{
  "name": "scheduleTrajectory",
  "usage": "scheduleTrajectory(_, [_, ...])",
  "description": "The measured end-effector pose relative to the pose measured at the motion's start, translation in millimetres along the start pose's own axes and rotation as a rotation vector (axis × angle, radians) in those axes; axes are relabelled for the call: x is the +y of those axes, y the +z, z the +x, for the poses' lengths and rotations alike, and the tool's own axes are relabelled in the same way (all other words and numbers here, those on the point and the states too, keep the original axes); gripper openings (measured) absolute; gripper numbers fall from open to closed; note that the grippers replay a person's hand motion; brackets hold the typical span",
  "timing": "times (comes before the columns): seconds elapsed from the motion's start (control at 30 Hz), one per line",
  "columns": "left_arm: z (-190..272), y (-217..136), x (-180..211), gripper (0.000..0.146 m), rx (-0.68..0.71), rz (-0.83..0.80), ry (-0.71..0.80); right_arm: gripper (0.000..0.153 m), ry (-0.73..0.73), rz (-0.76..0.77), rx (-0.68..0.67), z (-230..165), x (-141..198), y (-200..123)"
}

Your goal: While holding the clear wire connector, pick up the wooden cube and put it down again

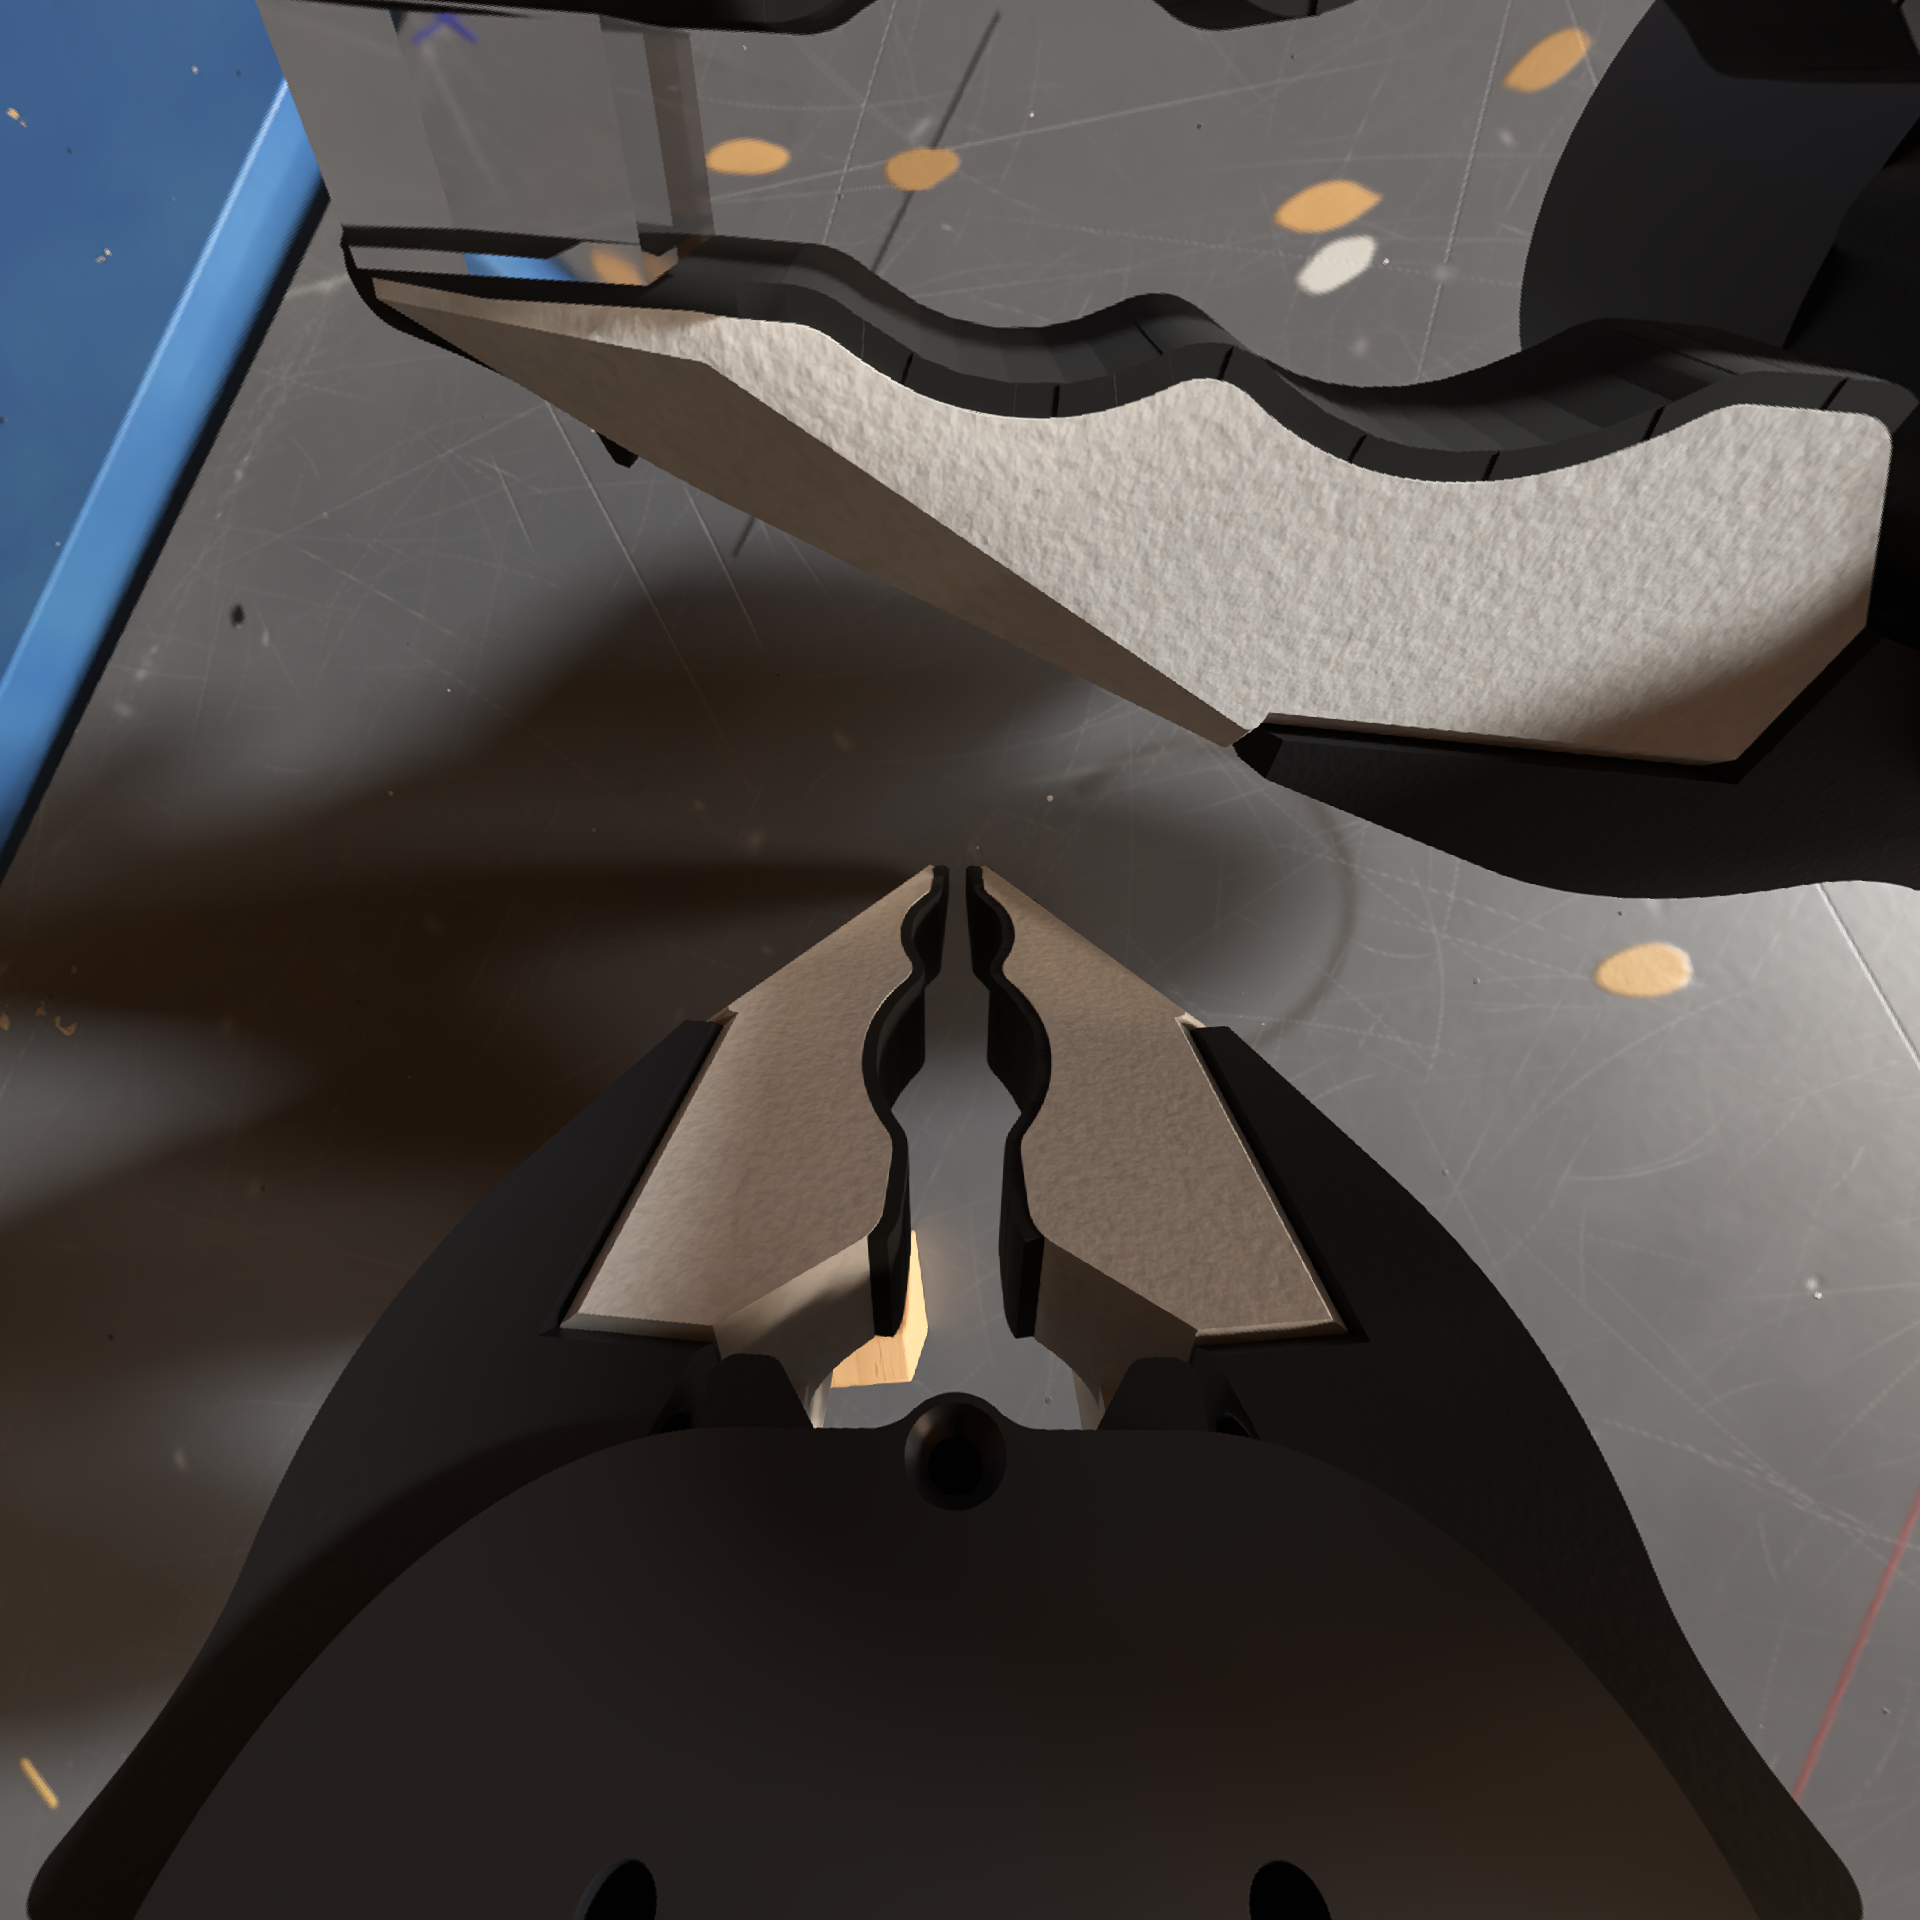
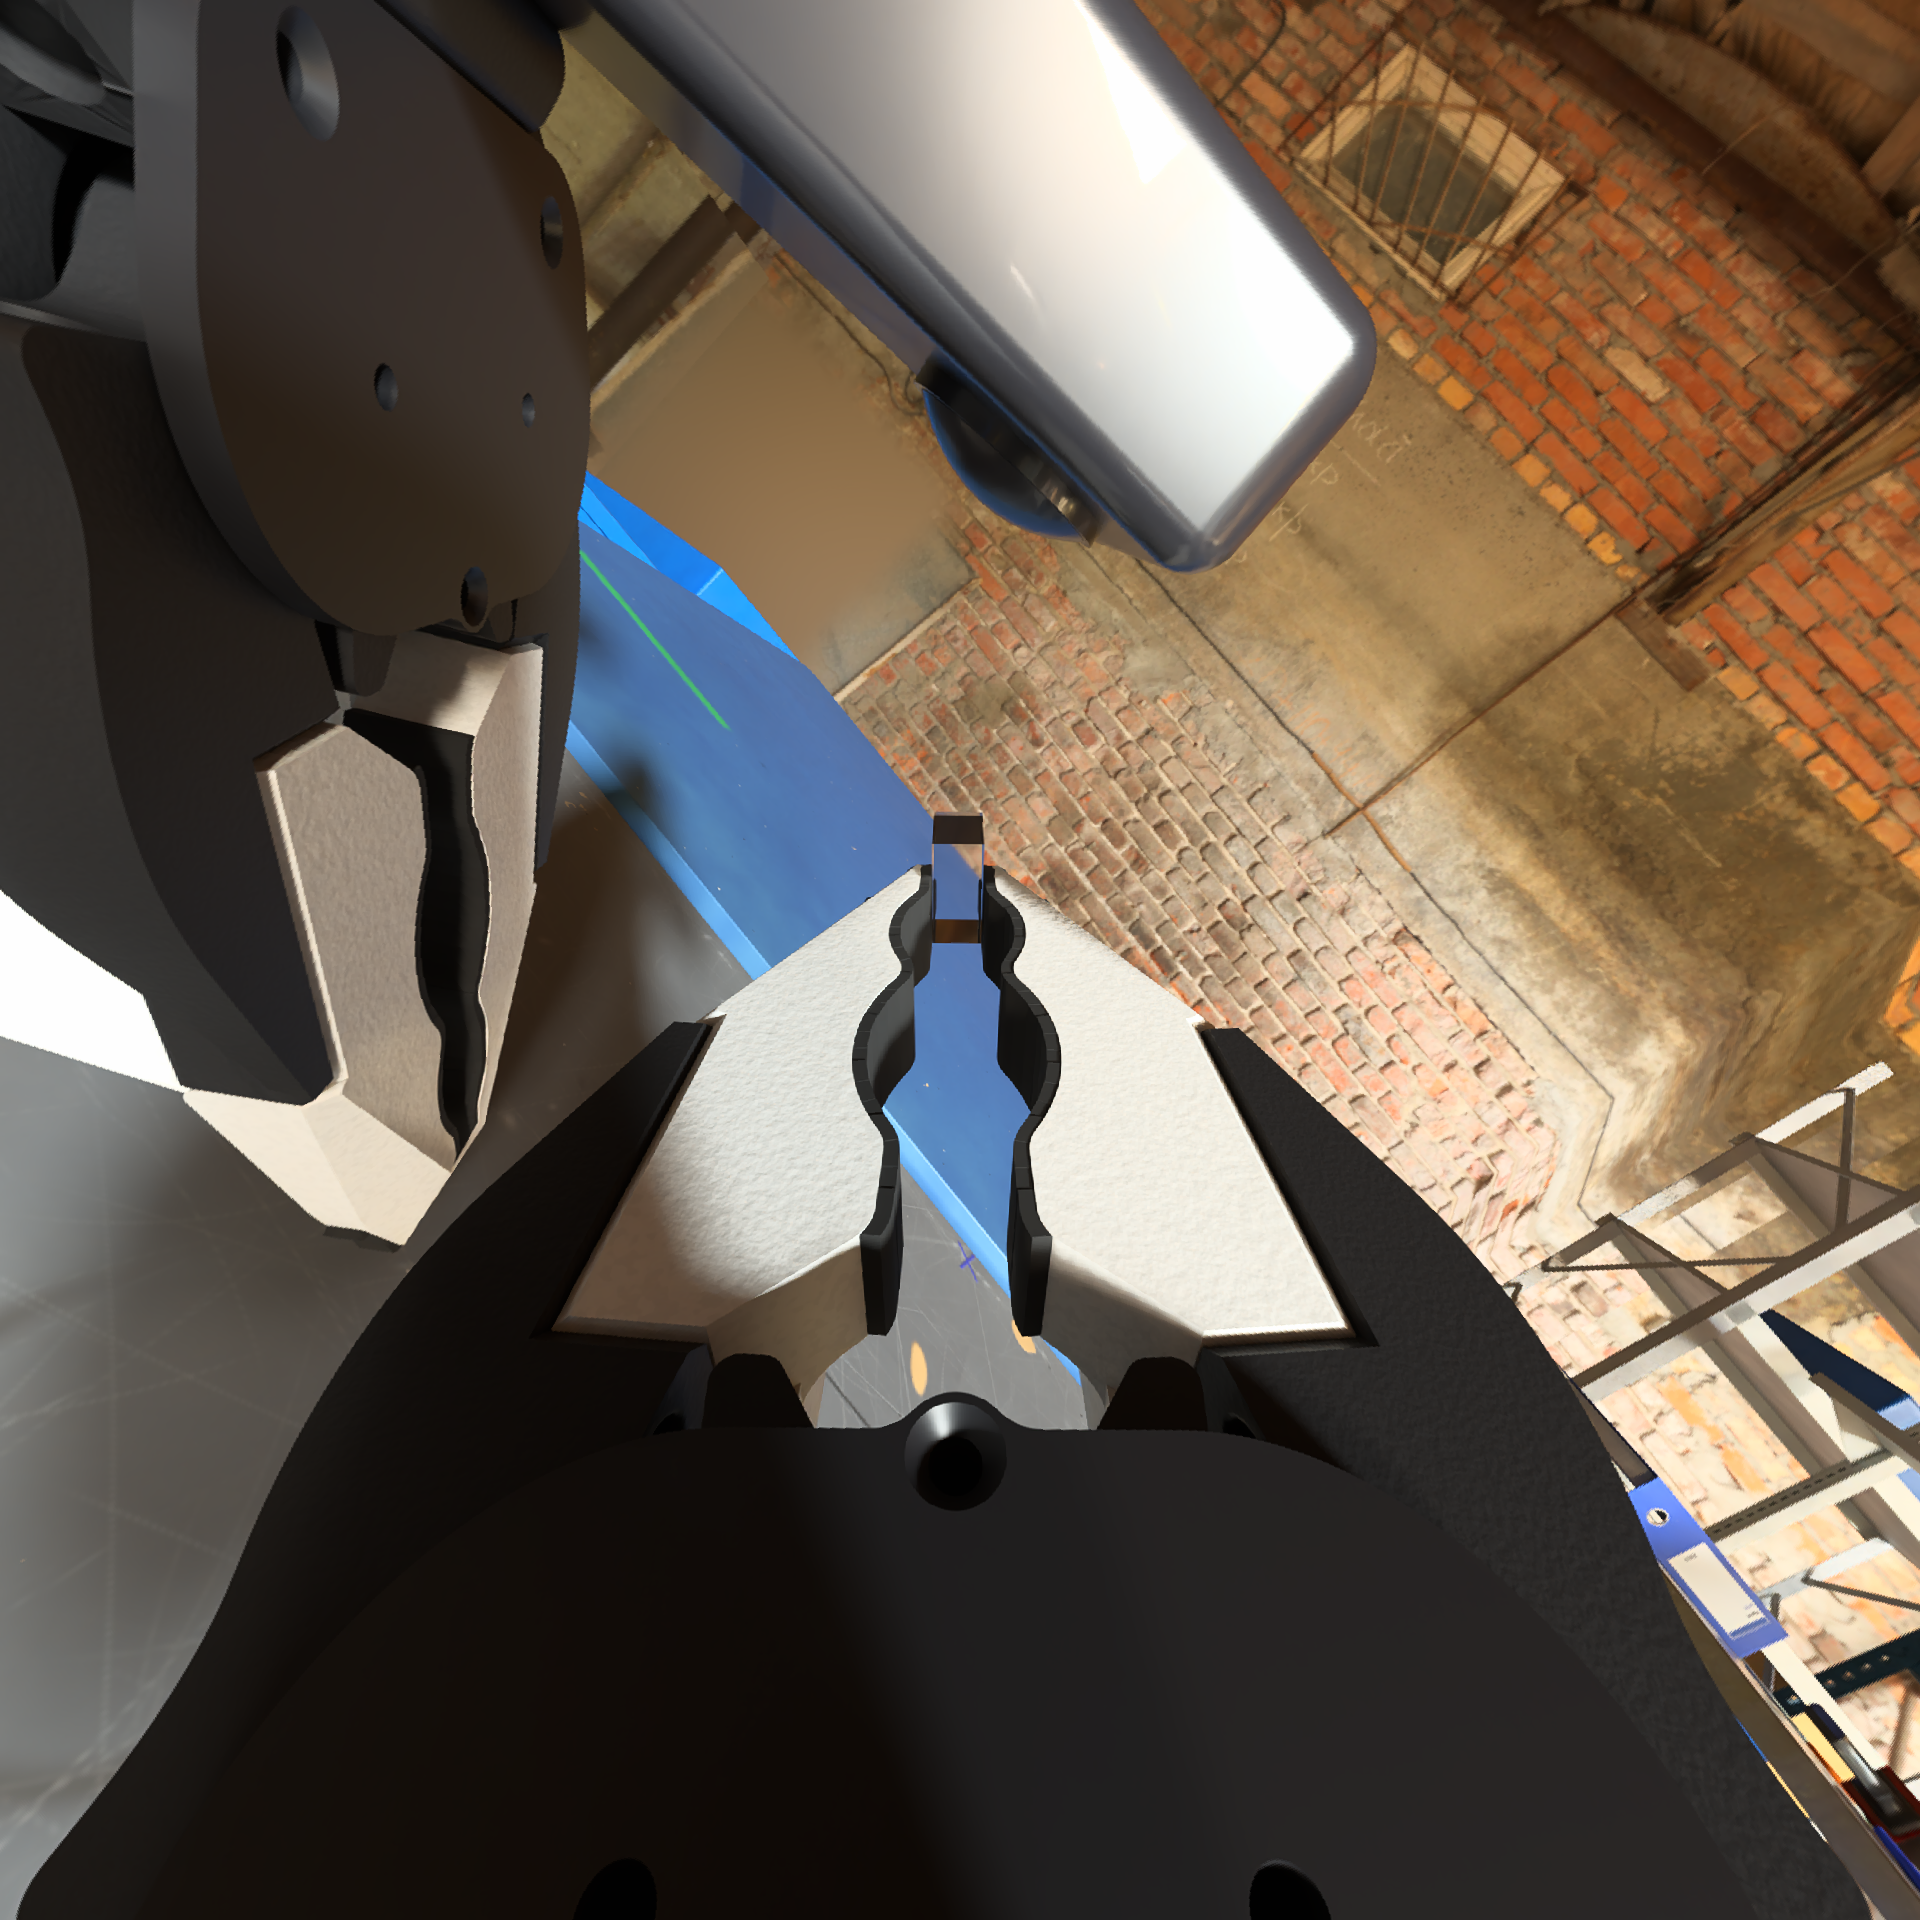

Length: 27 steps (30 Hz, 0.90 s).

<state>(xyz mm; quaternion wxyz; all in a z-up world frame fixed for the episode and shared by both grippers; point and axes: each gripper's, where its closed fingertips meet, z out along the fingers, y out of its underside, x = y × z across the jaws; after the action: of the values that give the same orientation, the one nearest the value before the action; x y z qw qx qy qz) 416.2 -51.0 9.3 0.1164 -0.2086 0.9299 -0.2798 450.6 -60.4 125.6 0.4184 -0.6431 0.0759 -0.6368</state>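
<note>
Two grippers work over one grey, scratched counter (image 1: 1558, 1195) dotted with orange specks, with a blue border (image 1: 156, 343) running along its left edge in the left wrist view. That border shows again in the right wrist view as a blue band (image 2: 727, 748) past the counter's edge, and beyond it stands a brick wall (image 2: 1455, 727) with a barred window (image 2: 1429, 166). A long silver bar (image 2: 1039, 239) crosses the top of that view, and metal shelving (image 2: 1745, 1299) stands at the lower right.

The right gripper (image 2: 954, 883) is pinched on the clear wire connector (image 2: 956, 878), a small see-through block held at the very fingertips and sticking out a little beyond them, lifted off the counter and seen against the blue border. In the left wrist view the same gripper (image 1: 499, 244) reaches across the upper part of the frame, one white finger pad (image 1: 1247, 540) facing the camera, with the connector (image 1: 520, 125) showing as a glassy block at its tip near the counter's left edge.

The left gripper (image 1: 956, 878) has its fingertips drawn nearly together, a thin slit between them, above a shadowed patch of counter. From the right wrist view it (image 2: 457, 1132) hangs at the left, fingers equally close.

The wooden cube (image 1: 883, 1340) appears only as a pale wood sliver low between the left gripper's fingers, near their base; whether it is clamped or lies on the counter beneath, I cannot tell.
</note>
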Motion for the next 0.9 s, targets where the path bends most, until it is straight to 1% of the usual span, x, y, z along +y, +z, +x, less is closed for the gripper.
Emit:
scheduleTrajectory(0.17, [-2.1, -2.6, -0.3, 0.018, -0.008, 0.049, 0.015, 0.008, -0.016, 0.007, -0.001, -1.5, -2.7, -0.2])
scheduleTrajectory(0.33, [-1.7, -26.7, -8.3, 0.019, 0.012, 0.196, -0.047, 0.008, -0.001, -0.003, 0.003, 0.0, 0.6, -0.8])
scheduleTrajectory(0.43, [-3.6, -43.8, -3.0, 0.019, -0.006, 0.230, -0.047, 0.008, -0.003, -0.002, 0.002, -0.3, 0.3, -0.7])
scheduleTrajectory(0.53, [-12.8, -61.2, 4.4, 0.021, -0.063, 0.270, -0.017, 0.008, -0.013, 0.002, 0.000, -1.4, -0.9, -0.6])
scheduleTrajectory(0.63, [-18.3, -70.0, 17.3, 0.033, -0.093, 0.310, 0.076, 0.008, -0.014, 0.002, -0.001, -1.4, -1.0, -0.5])
scheduleTrajectory(0.7, [-14.5, -66.7, 31.7, 0.043, -0.053, 0.296, 0.165, 0.008, -0.012, 0.003, -0.002, -1.5, -0.9, -0.3])
scheduleTrajectory(0.77, [-9.5, -59.9, 46.1, 0.050, 0.003, 0.240, 0.210, 0.008, -0.015, 0.002, -0.003, -1.5, -0.3, 0.1])
scheduleTrajectory(0.83, [-8.1, -52.8, 55.6, 0.054, 0.034, 0.170, 0.191, 0.008, -0.015, -0.002, -0.002, -1.2, 0.8, 0.6])
scheduleTrajectory(0.9, [-8.1, -47.6, 60.1, 0.057, 0.049, 0.115, 0.136, 0.008, -0.015, -0.007, 0.001, -0.5, 2.0, 0.8])
